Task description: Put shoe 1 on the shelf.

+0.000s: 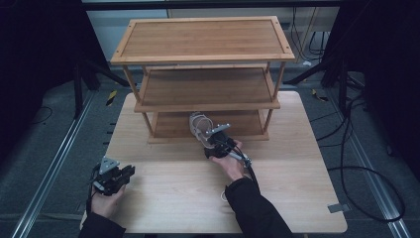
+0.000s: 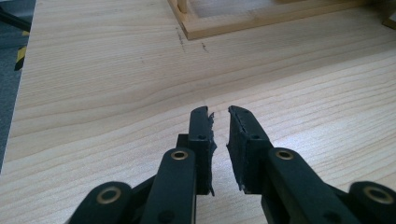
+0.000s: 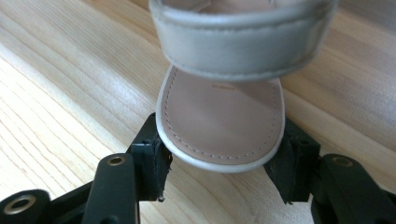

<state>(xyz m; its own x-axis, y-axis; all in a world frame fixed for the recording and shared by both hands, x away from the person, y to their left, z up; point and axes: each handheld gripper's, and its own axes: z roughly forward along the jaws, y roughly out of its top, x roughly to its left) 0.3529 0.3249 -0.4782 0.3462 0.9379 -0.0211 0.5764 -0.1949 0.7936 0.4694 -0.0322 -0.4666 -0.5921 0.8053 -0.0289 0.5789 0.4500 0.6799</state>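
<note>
Pale wood table (image 1: 163, 198) under dim light, with a three-tier shelf (image 1: 203, 39) at its far side. Right claw (image 3: 219, 165) has the heel end of a sandal (image 3: 222, 116) between its jaws, both pads against the sole's edges, clamped on it; the strap arches just beyond the tips, and the sandal runs away from the claw toward the bottom tier. Left claw (image 2: 220, 140) sits well apart near the table's near left edge, jaws nearly together over bare wood.
</note>
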